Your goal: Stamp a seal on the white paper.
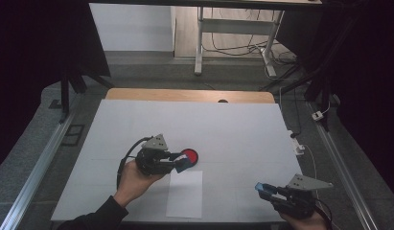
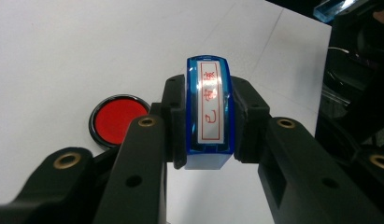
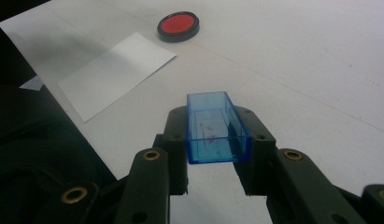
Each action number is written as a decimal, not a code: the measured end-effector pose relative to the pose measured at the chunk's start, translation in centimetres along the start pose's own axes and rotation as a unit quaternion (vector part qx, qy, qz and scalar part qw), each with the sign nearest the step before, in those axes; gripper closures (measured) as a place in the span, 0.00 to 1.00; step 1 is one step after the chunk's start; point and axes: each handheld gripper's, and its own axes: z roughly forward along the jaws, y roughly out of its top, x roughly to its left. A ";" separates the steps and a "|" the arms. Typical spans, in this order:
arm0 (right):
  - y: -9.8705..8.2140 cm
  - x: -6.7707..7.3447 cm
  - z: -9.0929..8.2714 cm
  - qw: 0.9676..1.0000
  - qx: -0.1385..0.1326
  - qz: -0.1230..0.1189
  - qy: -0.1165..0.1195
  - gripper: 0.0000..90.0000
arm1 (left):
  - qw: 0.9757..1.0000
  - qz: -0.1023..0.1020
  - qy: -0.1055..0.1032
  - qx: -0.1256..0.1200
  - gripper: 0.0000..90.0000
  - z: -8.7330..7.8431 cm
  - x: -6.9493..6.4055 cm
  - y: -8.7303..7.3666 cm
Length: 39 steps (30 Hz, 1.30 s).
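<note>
My left gripper (image 2: 209,121) is shut on a blue stamp (image 2: 209,112) whose white label carries red characters. In the high view the left gripper (image 1: 181,162) holds the stamp (image 1: 182,165) just beside a round red ink pad (image 1: 189,155) in a black case. The ink pad (image 2: 117,119) lies on the table to the left of the stamp. My right gripper (image 3: 217,135) is shut on the stamp's clear blue cap (image 3: 216,128), open side up. That gripper (image 1: 262,189) sits near the table's front right edge. A white sheet of paper (image 1: 185,193) lies at the front middle.
A white table top (image 1: 233,129) with a wooden strip at its far edge carries everything. Beyond it stand a desk frame (image 1: 233,28) and cables on the floor. Metal rails run along both sides of the table.
</note>
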 end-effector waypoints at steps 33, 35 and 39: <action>0.0 0.0 0.1 1.000 -0.001 0.001 0.003 0.77 | 1.000 0.020 0.007 0.015 0.78 0.7 -2.7 -2.1; 0.0 0.0 0.1 1.000 0.000 0.001 0.002 0.77 | 1.000 0.022 0.006 0.019 0.78 0.9 -2.7 -2.2; 0.0 0.0 0.1 1.000 0.000 0.001 0.002 0.77 | 0.999 0.025 0.007 0.023 0.78 1.4 -2.8 -2.4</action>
